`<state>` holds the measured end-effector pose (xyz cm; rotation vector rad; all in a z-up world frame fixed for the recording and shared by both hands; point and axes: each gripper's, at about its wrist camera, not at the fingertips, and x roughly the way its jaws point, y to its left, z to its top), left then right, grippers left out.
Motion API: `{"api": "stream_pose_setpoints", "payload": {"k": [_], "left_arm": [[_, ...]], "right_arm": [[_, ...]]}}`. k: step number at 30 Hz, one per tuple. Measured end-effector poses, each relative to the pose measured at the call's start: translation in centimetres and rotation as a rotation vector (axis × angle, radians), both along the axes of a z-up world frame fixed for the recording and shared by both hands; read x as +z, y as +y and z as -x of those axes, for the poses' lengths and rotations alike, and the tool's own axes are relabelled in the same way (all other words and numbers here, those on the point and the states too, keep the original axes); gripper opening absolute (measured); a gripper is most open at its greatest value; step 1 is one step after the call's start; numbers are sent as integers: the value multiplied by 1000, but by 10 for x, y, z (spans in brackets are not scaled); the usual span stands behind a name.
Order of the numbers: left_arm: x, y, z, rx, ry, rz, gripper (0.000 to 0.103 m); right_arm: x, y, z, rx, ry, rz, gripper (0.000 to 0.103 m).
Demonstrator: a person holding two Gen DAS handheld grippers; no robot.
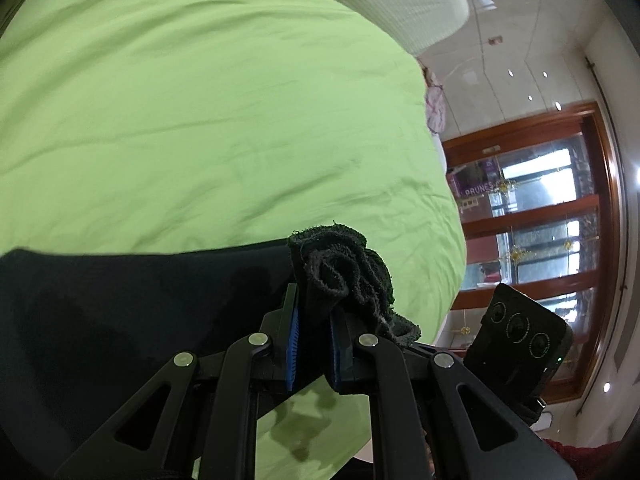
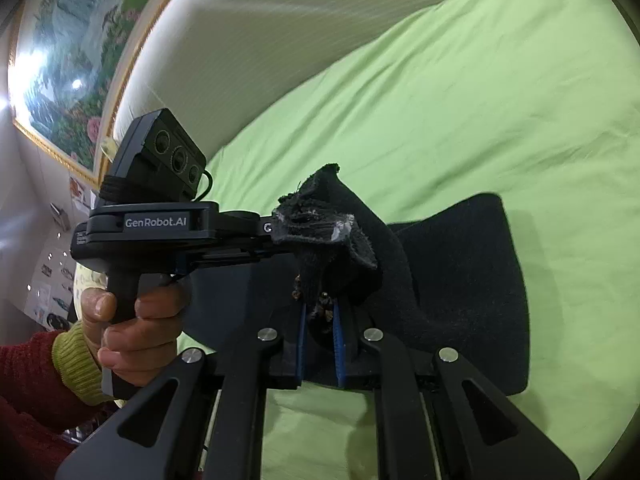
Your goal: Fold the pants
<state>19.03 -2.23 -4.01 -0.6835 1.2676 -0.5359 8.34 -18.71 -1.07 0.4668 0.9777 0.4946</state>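
Note:
Black pants (image 1: 120, 300) hang stretched above a green bedsheet (image 1: 200, 100). My left gripper (image 1: 314, 344) is shut on a bunched frayed edge of the pants (image 1: 344, 276). In the right wrist view my right gripper (image 2: 320, 340) is shut on another bunched edge of the pants (image 2: 320, 232), and the cloth (image 2: 460, 280) drapes down to the right onto the sheet (image 2: 480, 100). The left gripper body (image 2: 160, 228) is close at the left, held by a hand (image 2: 132, 320). The right gripper's camera block (image 1: 520, 340) shows at the right of the left wrist view.
A white padded headboard (image 2: 260, 40) borders the bed. A framed painting (image 2: 72, 60) hangs on the wall at left. A wooden-framed glass door (image 1: 540, 220) stands beyond the bed edge. A red sleeve with yellow-green cuff (image 2: 48, 372) is at the lower left.

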Motion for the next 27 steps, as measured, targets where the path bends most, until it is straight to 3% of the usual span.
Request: {"api": "stream_pose_setpoints", "payload": {"k": [19,25,27], "left_arm": [[-40,36,31,95,84,-13,15],[-43,55,45,147,112,11,31],[-43,64,51,173,114,29,35]], "right_arm": [[-5,77,-50,106,108,127,17],[-9,89,-53,127,125,160,18],[-11,90,-57,133,129,161,24]]}}
